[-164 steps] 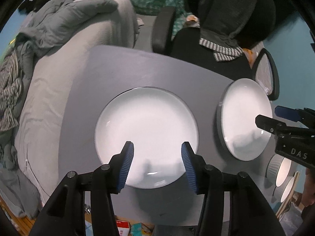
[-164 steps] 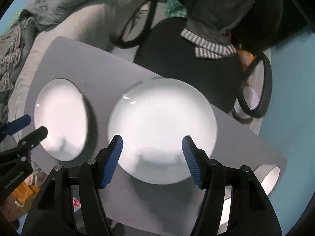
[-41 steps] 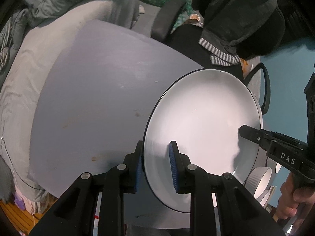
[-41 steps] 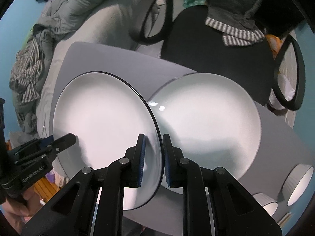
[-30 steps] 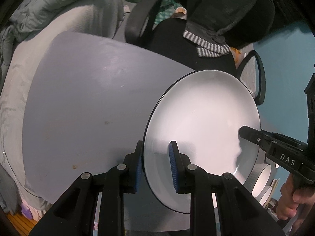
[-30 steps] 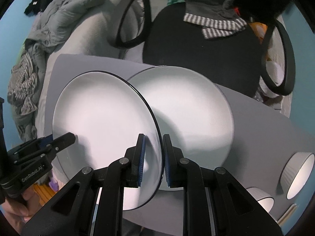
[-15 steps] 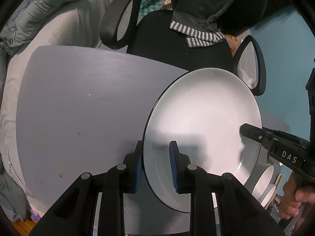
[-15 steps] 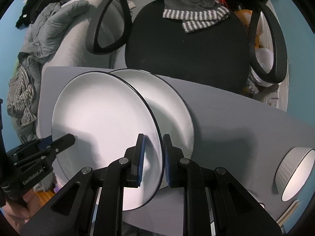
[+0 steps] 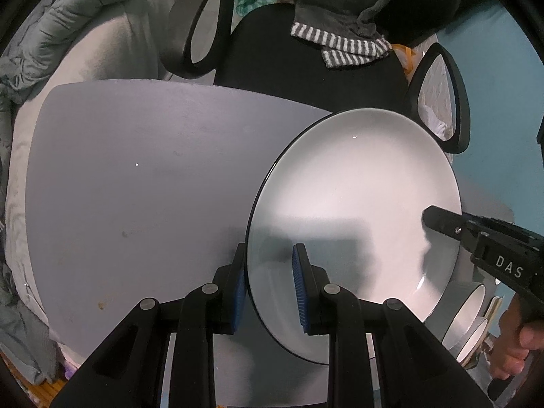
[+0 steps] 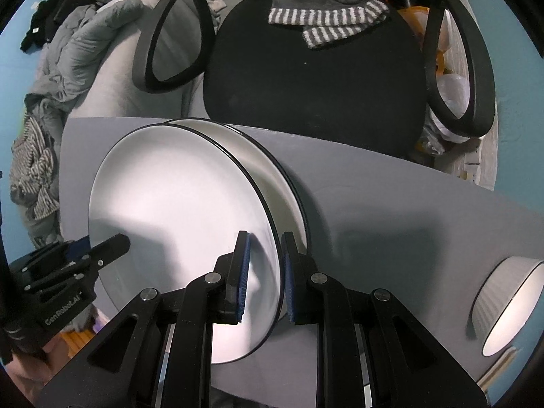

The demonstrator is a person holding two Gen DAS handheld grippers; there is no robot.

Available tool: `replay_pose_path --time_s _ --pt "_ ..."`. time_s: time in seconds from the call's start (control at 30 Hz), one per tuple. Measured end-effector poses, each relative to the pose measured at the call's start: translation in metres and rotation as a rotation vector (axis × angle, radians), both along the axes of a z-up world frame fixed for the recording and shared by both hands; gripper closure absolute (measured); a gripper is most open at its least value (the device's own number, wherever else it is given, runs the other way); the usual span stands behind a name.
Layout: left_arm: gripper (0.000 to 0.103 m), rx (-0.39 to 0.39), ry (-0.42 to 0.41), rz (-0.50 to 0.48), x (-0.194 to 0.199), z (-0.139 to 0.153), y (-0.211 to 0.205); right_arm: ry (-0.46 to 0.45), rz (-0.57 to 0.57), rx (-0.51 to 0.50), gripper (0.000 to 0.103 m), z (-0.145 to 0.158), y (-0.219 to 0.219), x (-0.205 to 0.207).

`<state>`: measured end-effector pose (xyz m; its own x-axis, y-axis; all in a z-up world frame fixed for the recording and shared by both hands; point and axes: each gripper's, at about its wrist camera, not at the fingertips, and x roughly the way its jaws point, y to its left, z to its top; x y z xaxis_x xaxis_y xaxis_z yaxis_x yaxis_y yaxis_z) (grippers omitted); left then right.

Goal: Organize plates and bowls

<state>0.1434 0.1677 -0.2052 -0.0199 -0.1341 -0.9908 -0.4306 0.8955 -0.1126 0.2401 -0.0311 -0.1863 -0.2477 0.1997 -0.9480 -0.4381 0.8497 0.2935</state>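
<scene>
Both grippers clamp the same white plate (image 9: 353, 204) by opposite edges, holding it tilted above the grey table (image 9: 136, 187). In the left wrist view the left gripper (image 9: 268, 282) has its blue pads narrowed on the plate's near left rim, one pad under and one on the white face; the right gripper (image 9: 442, 221) enters from the plate's right side, its finger lying on the face near the rim, with a hand (image 9: 513, 350) gripping its handle below. This view does not show what lies beneath the plate; only bare table shows left of it. The right wrist view supplies that: a second plate (image 10: 268, 166), also white with a dark rim, lies flat on the table directly under and behind the held plate (image 10: 176, 204), showing as a crescent along its right edge; whether the two touch cannot be told. There the right gripper (image 10: 263, 272) pinches the held plate's right rim between its pads, and the left gripper (image 10: 108, 244) reaches in at the plate's lower left. A ribbed bowl (image 10: 506, 306) stands on the table well to the right of the plates; the left wrist view shows bowls (image 9: 465, 316) stacked just past the plate's lower right edge. A black chair (image 10: 312, 68) stands beyond the table.
</scene>
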Motion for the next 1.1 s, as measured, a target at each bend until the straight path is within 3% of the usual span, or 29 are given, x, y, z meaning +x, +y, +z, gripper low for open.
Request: replay_pose_path --time_s 0.33,0.47,0.7,0.93,1.1 --pt "0.079 0.034 0.014 -0.047 0.006 -0.002 -0.005 -0.002 0.005 -0.028 0.085 -0.001 0.002 0.003" --pt "0.079 0.045 0.016 -0.067 0.007 -0.002 -0.006 0.008 0.009 -0.040 0.077 -0.002 0.006 0.002" --pt "0.078 0.048 0.017 -0.088 0.008 -0.001 -0.008 0.058 0.028 -0.064 0.054 -0.002 0.013 -0.003" --pt "0.076 0.054 0.016 -0.091 0.004 0.000 -0.011 0.076 0.042 -0.087 0.049 0.001 0.017 -0.002" --pt "0.066 0.057 0.001 -0.085 0.002 0.003 -0.010 0.077 0.066 -0.114 0.048 0.002 0.020 -0.004"
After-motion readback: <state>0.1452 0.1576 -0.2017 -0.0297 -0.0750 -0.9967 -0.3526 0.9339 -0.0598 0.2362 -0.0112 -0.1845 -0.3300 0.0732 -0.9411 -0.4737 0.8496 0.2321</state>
